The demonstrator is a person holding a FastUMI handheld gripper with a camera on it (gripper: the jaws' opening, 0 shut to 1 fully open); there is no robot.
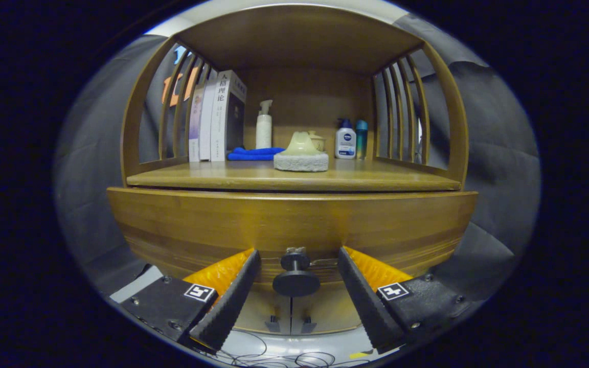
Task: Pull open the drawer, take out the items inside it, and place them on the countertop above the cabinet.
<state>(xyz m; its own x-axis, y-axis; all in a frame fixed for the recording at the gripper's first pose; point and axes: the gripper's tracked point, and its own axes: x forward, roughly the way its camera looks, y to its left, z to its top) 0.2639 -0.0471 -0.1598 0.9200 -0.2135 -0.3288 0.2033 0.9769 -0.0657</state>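
A wooden cabinet faces me, with its closed drawer front (289, 225) just below the countertop (284, 179). The drawer's dark round knob (296, 276) sticks out toward me, low on the front. My gripper (298, 258) is open, with one finger (233, 301) on each side of the knob and a clear gap to it on both sides. The drawer's contents are hidden behind the front.
On the countertop stand upright books (218, 120), a white pump bottle (264, 128), a folded blue cloth (253, 153), a pale object on a grey sponge (300, 156), a white-and-blue bottle (345, 140) and a teal bottle (361, 135). Slatted sides and a top panel enclose the shelf. Cables (284, 355) lie below.
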